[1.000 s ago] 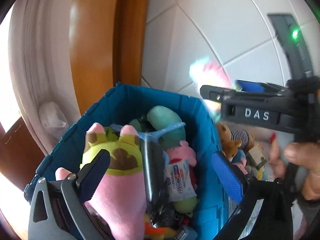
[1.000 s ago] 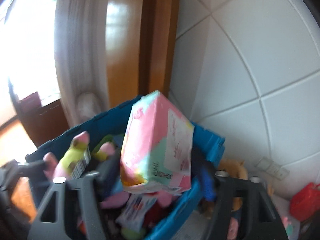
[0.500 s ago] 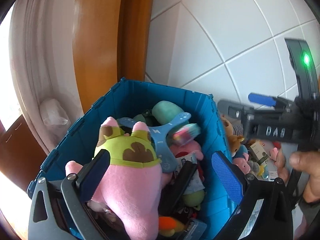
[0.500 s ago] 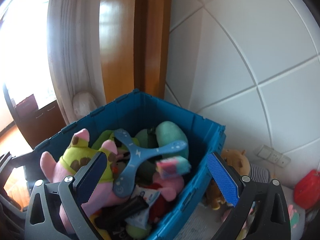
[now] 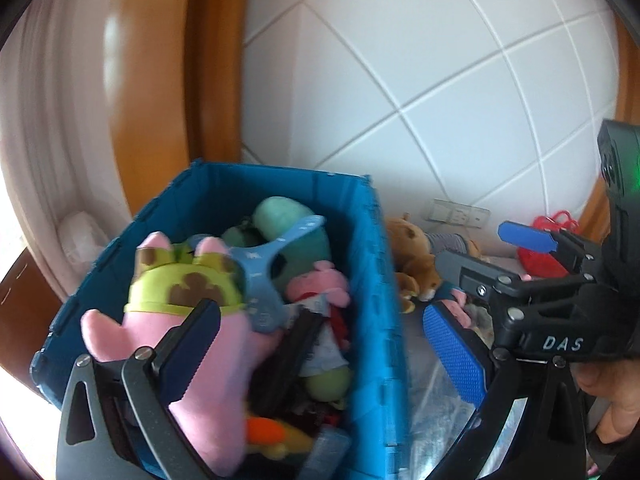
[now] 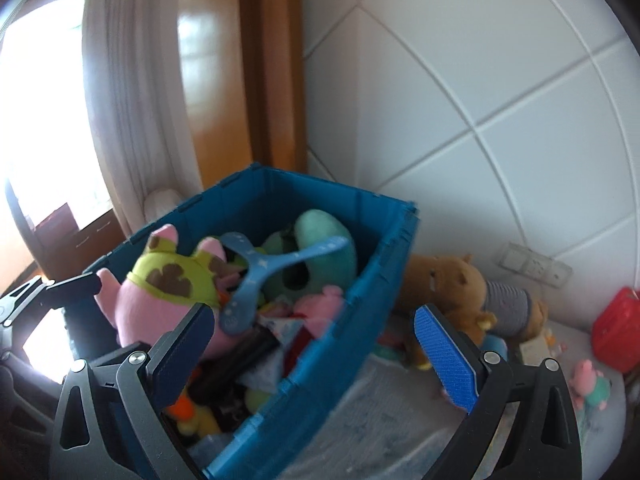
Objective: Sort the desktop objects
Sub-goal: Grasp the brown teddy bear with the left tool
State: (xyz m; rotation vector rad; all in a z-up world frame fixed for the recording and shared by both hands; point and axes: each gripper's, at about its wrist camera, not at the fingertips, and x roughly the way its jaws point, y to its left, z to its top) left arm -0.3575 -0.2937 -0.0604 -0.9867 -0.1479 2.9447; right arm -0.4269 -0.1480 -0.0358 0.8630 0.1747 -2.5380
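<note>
A blue bin (image 5: 376, 300) (image 6: 372, 280) holds a pink star plush in green shorts (image 5: 176, 320) (image 6: 160, 296), a blue boomerang (image 5: 260, 276) (image 6: 256, 272), a green plush (image 5: 288, 220) and a pink pig plush (image 5: 320, 284). My left gripper (image 5: 324, 348) hangs open over the bin's near right side with nothing between its pads. My right gripper (image 6: 314, 352) is also open and empty, above the bin's right wall. In the left wrist view the right gripper (image 5: 476, 246) is off to the right of the bin.
A brown bear plush (image 6: 452, 288) lies right of the bin against the tiled wall, beside a striped grey item (image 6: 508, 312). A red bag (image 6: 616, 328) and a small pig toy (image 6: 592, 380) sit further right. A white curtain (image 6: 132, 120) and wooden frame (image 6: 248, 80) stand behind.
One second ago my right gripper held a pink and green pack over the bin. It opened, the pack fell in, and both grippers have drifted right of the bin's middle.
</note>
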